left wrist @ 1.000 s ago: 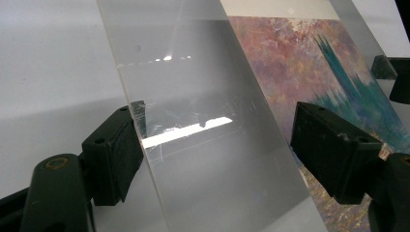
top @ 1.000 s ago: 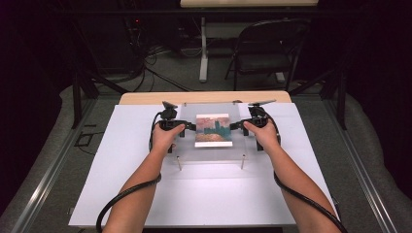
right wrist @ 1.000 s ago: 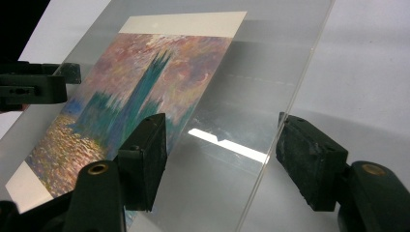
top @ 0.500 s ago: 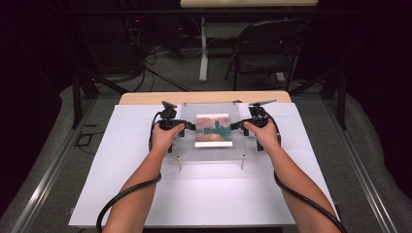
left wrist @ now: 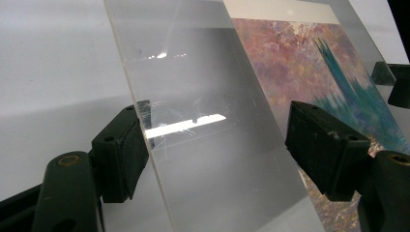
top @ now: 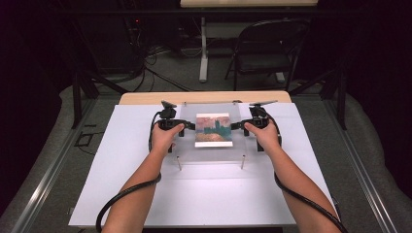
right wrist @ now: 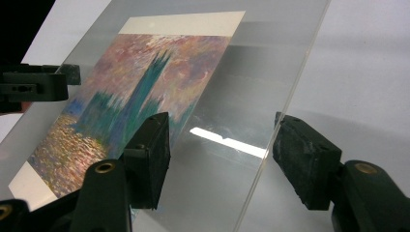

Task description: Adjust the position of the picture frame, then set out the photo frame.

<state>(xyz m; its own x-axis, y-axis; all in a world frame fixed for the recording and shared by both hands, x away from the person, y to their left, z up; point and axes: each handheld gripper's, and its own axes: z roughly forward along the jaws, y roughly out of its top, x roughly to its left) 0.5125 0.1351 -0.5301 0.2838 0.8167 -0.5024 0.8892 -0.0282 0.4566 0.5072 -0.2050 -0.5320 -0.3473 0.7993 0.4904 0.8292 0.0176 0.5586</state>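
Note:
A clear acrylic plate [top: 212,153] rests on thin metal standoffs [top: 179,162] above the white table top. A painted picture [top: 214,129] of teal towers under a pink sky lies flat against it, also seen in the left gripper view [left wrist: 309,72] and the right gripper view [right wrist: 145,82]. My left gripper [top: 190,126] is at the plate's left edge, open, and that edge runs between its wide-apart jaws [left wrist: 217,130]. At the right edge my right gripper [top: 236,125] is open too, its jaws on either side of the plate [right wrist: 222,133]. Neither pair of pads presses on the plate.
The white board [top: 145,194] covers a wooden table with bare room in front of the plate. A folding chair [top: 267,53] and cables stand on the floor beyond. The opposite gripper shows past the picture [left wrist: 391,82] [right wrist: 38,84].

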